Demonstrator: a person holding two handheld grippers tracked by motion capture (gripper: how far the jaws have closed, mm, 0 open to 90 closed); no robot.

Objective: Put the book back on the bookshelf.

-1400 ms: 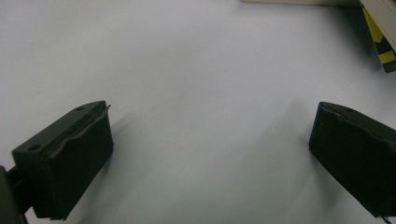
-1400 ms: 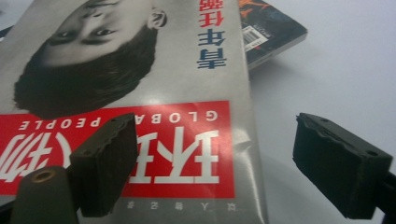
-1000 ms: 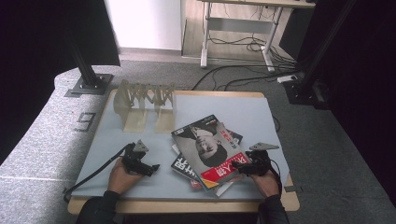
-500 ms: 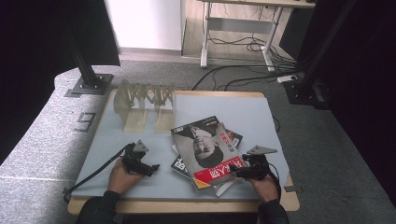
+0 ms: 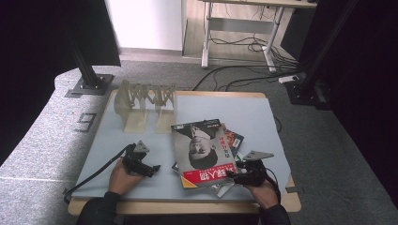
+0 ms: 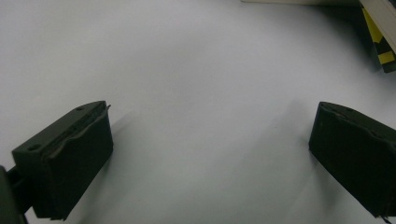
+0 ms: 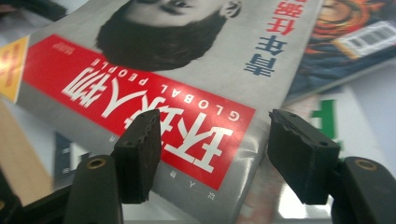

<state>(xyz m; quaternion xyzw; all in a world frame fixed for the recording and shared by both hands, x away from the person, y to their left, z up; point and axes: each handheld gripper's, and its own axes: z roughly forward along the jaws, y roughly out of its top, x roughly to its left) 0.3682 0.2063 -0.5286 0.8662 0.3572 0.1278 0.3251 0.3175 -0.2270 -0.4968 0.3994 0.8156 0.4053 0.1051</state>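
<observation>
Right gripper point(image 5: 236, 176) jaws are closing around the top magazine's point(image 5: 202, 152) corner at 5 o'clock, not yet clamping, while left gripper point(image 5: 152, 169) is resting apart on the table point(image 5: 263, 117).

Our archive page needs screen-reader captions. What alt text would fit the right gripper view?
The right gripper stands open with its two black jaws astride the near corner of a magazine that has a red title band and a portrait cover. Its jaws have just been closing, with no grip yet. Other magazines lie beneath it.
</observation>
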